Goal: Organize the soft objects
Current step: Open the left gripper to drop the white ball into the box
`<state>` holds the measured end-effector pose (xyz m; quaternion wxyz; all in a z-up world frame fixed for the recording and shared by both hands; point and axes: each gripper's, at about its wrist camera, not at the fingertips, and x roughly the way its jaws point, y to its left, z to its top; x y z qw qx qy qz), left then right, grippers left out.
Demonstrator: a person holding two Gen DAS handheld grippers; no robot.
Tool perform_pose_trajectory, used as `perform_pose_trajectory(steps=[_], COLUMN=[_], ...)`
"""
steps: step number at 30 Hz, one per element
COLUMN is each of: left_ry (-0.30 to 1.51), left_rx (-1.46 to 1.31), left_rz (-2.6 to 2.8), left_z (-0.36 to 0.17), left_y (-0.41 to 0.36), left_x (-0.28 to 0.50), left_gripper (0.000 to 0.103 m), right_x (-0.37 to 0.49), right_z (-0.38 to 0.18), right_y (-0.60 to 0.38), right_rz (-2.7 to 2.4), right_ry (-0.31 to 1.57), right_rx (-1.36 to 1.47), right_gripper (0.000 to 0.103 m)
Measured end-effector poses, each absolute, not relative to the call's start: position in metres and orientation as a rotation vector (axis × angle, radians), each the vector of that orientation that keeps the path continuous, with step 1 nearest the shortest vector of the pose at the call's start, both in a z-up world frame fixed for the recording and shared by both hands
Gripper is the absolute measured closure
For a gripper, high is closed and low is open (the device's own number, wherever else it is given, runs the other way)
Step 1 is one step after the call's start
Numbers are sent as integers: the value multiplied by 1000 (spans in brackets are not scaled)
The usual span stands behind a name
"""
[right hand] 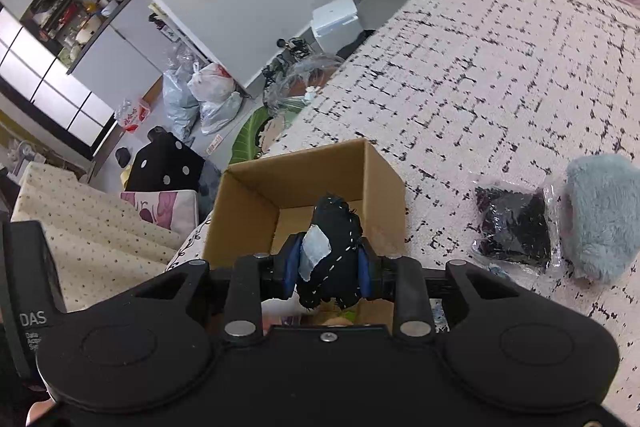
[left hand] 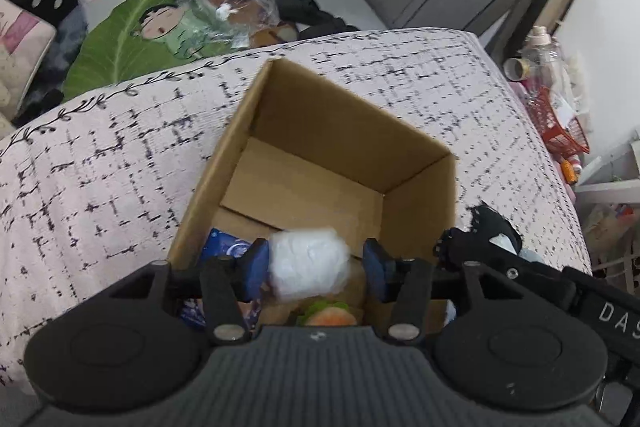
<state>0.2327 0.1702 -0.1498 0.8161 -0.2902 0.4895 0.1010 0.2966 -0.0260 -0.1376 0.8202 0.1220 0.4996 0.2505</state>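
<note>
- The white soft bundle [left hand: 308, 263] sits between the blue pads of my left gripper [left hand: 316, 267], right over the open cardboard box [left hand: 320, 131].
- My left gripper is about half open. The left pad touches the bundle, but there is a gap on the right side, so I think it is being let go, not squeezed.
- The bundle is right above the box's near end, where a blue packet [left hand: 228, 247] and a round toy with green and orange [left hand: 328, 313] already lie. The way to go is straight down.
- The far end of the box floor is bare, so there is room left.
- My right gripper [right hand: 330, 267] is almost closed and pinches a black soft thing with white stitches [right hand: 336, 247]. It stands up tall between the pads.
- That black thing is over the same box, at its near right side. It looks like it goes in next, so both hands are close to the box.
- More soft things wait on the checked bed cover [right hand: 500, 59]: a black item in a clear bag [right hand: 512, 227] and a fluffy blue piece [right hand: 604, 215] just beside it. They lie to the right of the box, nearer my right hand.
</note>
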Motion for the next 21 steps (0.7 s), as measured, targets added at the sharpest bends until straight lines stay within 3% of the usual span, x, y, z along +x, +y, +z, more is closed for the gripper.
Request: perform_pose_trajectory(steps=[4,15,19,21], left_ry=[1029,983,972,963], left_rx=[-638,-571,-548,-540], left_rz=[240,260,268,270], left_z=[-143,-113,-103,-98], left_y=[179,187,188,189], left_x=[228,215,207,203], left_gripper=[44,44,41,40], right_x=[298,292,291,290], right_z=[-138,-133,-131,-132], right_y=[-27,-16,-15,-14], right_rz=[531,577,594,621], right_ry=[1072,1058,1048,1052], right_rx=[278,279,295,321], right_gripper=[74,72,68,58])
